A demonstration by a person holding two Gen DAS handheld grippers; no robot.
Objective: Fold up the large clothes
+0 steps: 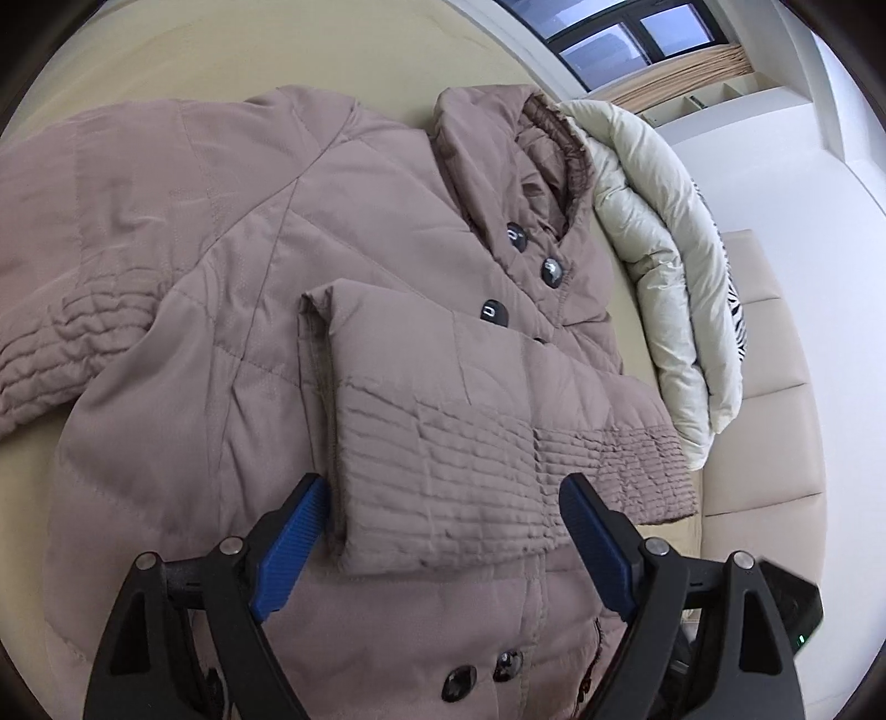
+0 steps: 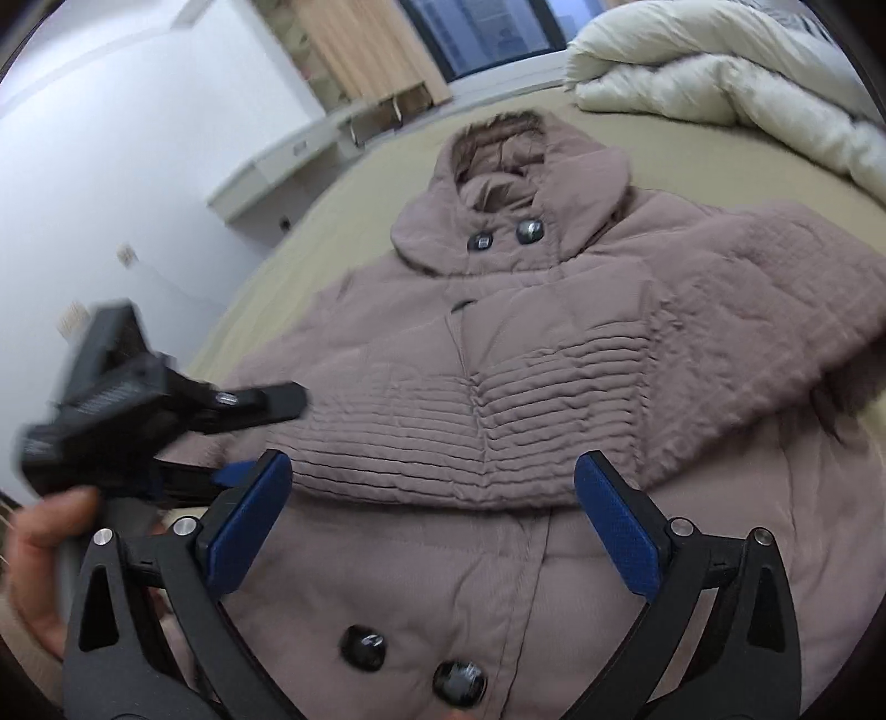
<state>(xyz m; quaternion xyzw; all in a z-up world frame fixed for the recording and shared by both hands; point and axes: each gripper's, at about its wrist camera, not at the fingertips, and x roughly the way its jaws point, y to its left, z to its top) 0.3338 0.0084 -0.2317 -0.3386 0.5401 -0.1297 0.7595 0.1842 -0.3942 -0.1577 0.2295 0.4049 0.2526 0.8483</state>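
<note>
- The left tool (image 1: 443,501), black-armed with blue ribbed pads, is standing wide open and gripping nothing; its fingers are straddling the ribbed cuff (image 1: 443,476) of a sleeve folded across the chest.
- The right tool (image 2: 434,479), of the same make, is likewise gaping wide and empty, hovering over the lower front, where two dark buttons (image 2: 362,648) are showing between its arms.
- In the right wrist view the left tool (image 2: 166,410) is appearing blurred at the left, with the person's hand (image 2: 39,554) gripping its handle.
- The padded taupe hooded coat (image 1: 249,310) is lying face up, buttoned, in the middle of the bed with the beige sheet (image 1: 232,50).
- One sleeve is lying crosswise over the coat's front; the other sleeve (image 1: 61,232) is stretching outward onto the sheet.
- The hood (image 2: 520,160) is pointing toward the far edge of the bed.
- A rolled cream quilt (image 1: 659,232) is resting just beside the hood, at the far corner of the bed.
- A window (image 1: 637,27) with a tan curtain (image 1: 686,72) is showing beyond.
</note>
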